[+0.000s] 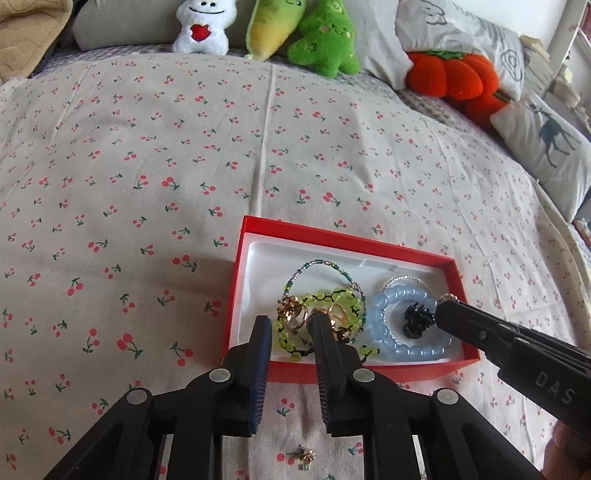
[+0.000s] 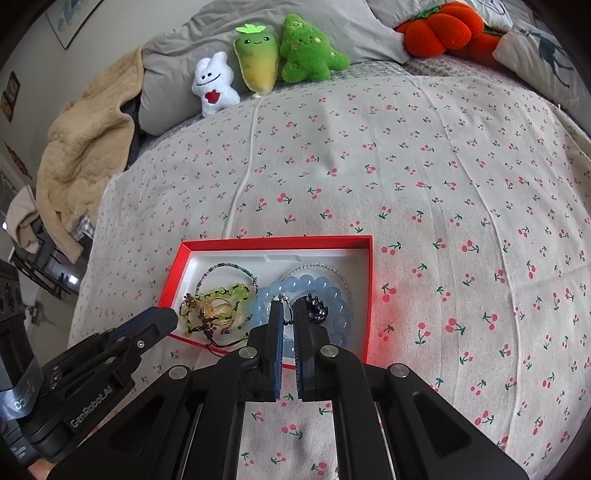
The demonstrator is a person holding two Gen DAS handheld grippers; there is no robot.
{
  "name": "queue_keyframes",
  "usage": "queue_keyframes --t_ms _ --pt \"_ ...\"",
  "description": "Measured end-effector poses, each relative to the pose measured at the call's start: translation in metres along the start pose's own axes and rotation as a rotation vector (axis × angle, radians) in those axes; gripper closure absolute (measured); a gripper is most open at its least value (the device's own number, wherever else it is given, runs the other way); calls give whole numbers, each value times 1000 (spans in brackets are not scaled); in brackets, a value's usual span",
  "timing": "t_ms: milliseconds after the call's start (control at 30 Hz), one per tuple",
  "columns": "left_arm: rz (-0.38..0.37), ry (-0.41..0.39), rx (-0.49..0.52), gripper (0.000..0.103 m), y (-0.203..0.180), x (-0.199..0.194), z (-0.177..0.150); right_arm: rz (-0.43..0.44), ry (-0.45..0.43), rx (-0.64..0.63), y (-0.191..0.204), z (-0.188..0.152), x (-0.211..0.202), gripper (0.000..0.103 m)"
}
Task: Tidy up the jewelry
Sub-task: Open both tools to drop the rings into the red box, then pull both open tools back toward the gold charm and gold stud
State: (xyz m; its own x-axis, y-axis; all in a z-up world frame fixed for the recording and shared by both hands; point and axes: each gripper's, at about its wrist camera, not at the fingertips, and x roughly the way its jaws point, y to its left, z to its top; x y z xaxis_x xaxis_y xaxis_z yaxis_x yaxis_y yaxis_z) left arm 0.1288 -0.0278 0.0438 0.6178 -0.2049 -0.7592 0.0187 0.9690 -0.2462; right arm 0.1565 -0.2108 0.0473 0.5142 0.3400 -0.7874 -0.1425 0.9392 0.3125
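Cherry-print bedspread (image 2: 424,177) — plush toys (image 2: 295,55) along the pillows (image 2: 207,29).

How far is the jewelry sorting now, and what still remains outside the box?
Mostly done: the blue bead bracelet, green bead bracelet, gold rings and black piece lie in the red box. In hand: the right hand-held gripper seems to pinch a thin silver chain over the box; the left hand-held gripper is open. Left: one small gold piece on the bedsheet.
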Motion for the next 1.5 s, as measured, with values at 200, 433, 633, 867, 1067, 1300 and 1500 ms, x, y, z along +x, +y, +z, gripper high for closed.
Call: queue_keyframes --t_ms 200,433,633,867,1067,1300,1500 --pt "22 -11 37 72 2 -12 -6 -13 -4 5 -1 1 3 97" --pt "34 12 25 55 12 -16 -14 -11 -9 3 0 1 3 96" --pt "49 27 24 36 17 -23 -19 -12 -11 12 -4 -2 -9 66" --pt "58 49 16 22 21 -31 -28 -13 -33 2 -5 -9 -33 51" --pt "73 87 31 19 20 -36 -40 -39 -20 -20 -3 -23 -46 43" --pt "75 103 22 18 24 -47 -54 -67 -5 -53 -3 -43 -61 41" --pt "90 120 37 18 26 -53 -66 -101 19 -68 -9 -59 -71 39"
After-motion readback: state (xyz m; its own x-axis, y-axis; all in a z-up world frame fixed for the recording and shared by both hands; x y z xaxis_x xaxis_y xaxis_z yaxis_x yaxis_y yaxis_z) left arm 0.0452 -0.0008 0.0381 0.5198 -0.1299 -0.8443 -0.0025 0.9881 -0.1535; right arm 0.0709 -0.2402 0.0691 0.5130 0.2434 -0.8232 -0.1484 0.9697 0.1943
